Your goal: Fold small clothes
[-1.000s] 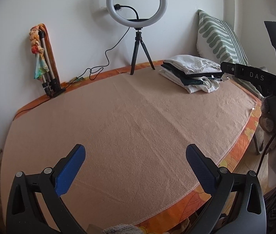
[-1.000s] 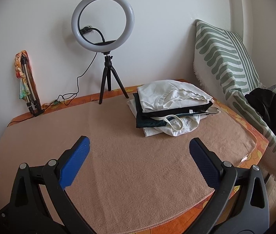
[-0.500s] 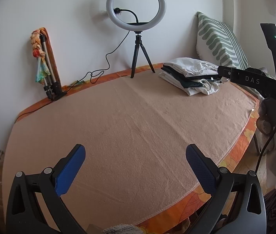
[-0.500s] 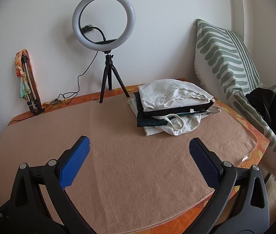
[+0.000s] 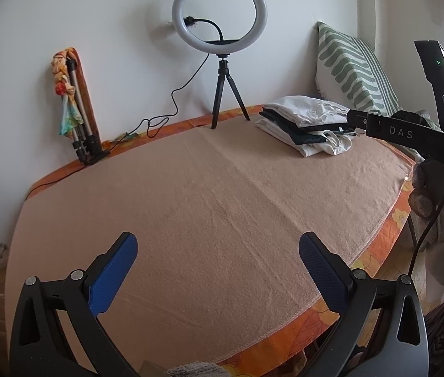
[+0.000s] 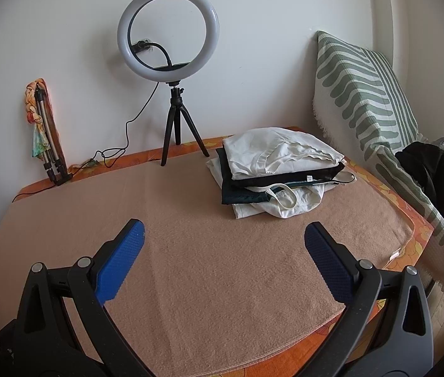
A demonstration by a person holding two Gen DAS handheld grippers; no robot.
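A stack of folded clothes (image 6: 277,169), white and dark pieces, lies at the far right of the tan blanket (image 6: 209,251) that covers the table. It also shows in the left wrist view (image 5: 308,127). My left gripper (image 5: 217,248) is open and empty, held above the near part of the blanket (image 5: 206,207). My right gripper (image 6: 223,238) is open and empty, a short way in front of the stack. The body of the right gripper (image 5: 410,135) shows at the right edge of the left wrist view, beside the stack.
A ring light on a small tripod (image 6: 171,72) stands at the back against the wall, its cable trailing left. A folded tripod with a coloured cloth (image 6: 44,128) leans at the back left. A striped green pillow (image 6: 363,94) and dark clothing (image 6: 435,169) lie to the right.
Both grippers have drawn back slightly and stayed open. In the left wrist view the clothes stack and the right gripper's body have shifted a little.
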